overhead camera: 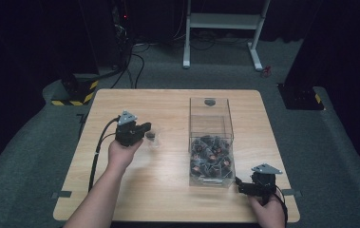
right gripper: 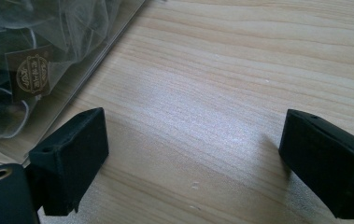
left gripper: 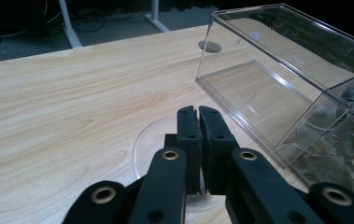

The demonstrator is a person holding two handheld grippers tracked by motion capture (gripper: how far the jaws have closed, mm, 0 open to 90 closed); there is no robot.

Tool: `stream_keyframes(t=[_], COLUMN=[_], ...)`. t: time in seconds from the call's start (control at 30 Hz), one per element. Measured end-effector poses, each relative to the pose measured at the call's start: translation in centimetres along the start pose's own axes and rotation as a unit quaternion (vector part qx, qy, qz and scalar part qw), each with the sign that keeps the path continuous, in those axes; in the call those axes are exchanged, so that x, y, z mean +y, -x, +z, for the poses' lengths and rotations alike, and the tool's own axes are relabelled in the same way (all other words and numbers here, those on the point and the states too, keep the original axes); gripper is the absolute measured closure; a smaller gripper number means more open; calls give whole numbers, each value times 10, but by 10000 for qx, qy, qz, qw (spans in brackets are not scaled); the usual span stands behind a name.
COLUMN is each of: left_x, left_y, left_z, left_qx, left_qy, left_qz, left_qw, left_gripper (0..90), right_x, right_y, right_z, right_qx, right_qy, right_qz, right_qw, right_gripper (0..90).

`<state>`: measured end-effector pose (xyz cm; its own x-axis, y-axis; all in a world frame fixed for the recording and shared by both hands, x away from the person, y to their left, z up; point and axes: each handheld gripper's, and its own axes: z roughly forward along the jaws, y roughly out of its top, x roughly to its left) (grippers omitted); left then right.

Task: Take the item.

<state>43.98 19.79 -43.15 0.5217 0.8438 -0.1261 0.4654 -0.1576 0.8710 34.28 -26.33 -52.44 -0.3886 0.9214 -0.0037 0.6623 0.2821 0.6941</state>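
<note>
Left tool [left gripper: 198, 112] has its jaws pinched together over a small clear dish [left gripper: 152, 140] mid-tabletop [overhead camera: 168, 102]. Clear box [overhead camera: 211, 142] on the right holds wrapped packets [overhead camera: 210, 159]. Right tool [right gripper: 191, 154], jaws apart, sits near it.

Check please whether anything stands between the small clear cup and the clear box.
Nothing visible does. Only bare wooden table lies between the clear cup, at the left gripper tips, and the clear box wall.

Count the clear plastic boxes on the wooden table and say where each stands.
1. The clear plastic box stands right of centre on the wooden table, with wrapped dark items filling its near end. The left gripper is off to its left.
</note>
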Motion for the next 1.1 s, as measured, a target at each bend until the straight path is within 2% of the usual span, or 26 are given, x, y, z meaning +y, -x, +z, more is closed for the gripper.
stream_keyframes(t=[0.13,0.2,0.43,0.6,0.73,1.1], left_x=[2,3,3,2,-1,-11], left_y=[4,7,9,10,7,0], left_z=[0,1,4,1,-2,-9], left_qx=[17,15,-80,-61,-108,-82], left_qy=[46,33,-46,-50,-27,-95], left_qz=[108,159,107,178,137,81], left_qw=[9999,9999,9999,9998,9998,9999], left_gripper=[698,642,481,410,347,267], right_x=[0,0,0,0,0,0], right_y=[0,0,0,0,0,0], right_z=[0,0,0,0,0,0], right_qx=[1,2,6,7,6,7], right_qy=[-1,2,6,9,10,10], right_qz=[3,-6,-19,-28,-29,-29], right_qw=[10000,10000,10000,10000,10000,10000], right_gripper=[81,81,81,81,81,81])
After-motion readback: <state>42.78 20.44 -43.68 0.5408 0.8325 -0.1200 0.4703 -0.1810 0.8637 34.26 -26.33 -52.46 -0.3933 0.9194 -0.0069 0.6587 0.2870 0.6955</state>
